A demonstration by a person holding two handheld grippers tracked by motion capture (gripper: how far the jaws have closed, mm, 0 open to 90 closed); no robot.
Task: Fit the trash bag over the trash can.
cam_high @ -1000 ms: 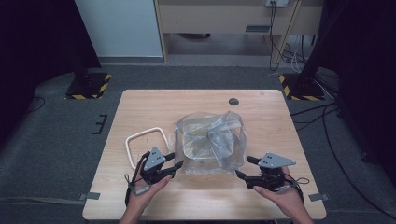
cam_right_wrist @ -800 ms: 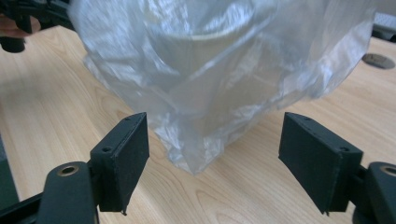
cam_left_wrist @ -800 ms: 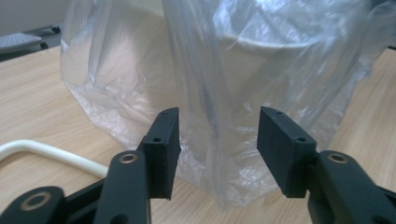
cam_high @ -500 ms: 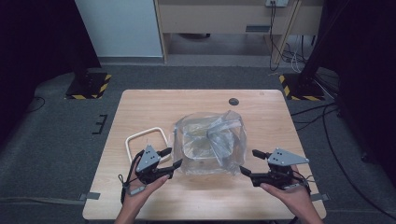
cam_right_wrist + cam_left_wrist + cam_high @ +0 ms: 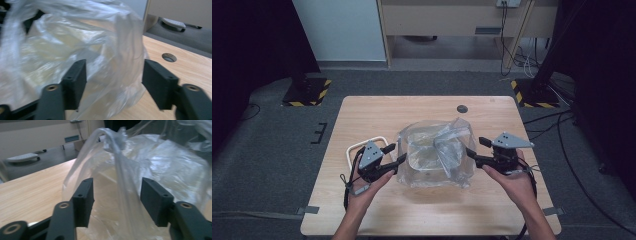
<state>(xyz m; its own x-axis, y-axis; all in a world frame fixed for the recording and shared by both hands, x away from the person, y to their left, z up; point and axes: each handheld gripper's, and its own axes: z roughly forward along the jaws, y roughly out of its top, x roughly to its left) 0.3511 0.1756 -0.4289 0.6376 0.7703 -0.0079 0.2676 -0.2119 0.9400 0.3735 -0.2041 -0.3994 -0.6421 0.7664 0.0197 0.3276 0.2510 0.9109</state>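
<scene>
A clear plastic bag [image 5: 437, 155] with a pale square container inside it sits at the middle of the wooden table [image 5: 377, 115]. My left gripper [image 5: 396, 153] is at the bag's left side. In the left gripper view [image 5: 116, 195] its jaws stand apart around a twisted strand of the bag [image 5: 120, 170]; they have just been closing, and the pads do not press on it. My right gripper [image 5: 474, 147] is at the bag's right side. Its jaws [image 5: 115, 77] straddle a fold of the bag [image 5: 125, 50]; they too have just been closing and do not touch it.
A white rectangular loop [image 5: 354, 148] lies on the table behind my left hand. A dark round hole [image 5: 462, 108] marks the table's far side, also seen as a hole [image 5: 169, 57] in the right gripper view. Cables [image 5: 557, 125] trail over the floor at the right.
Both hands have lifted and moved away from the table's front edge to the bag's sides, the right one farther. The bag has kept its place.
</scene>
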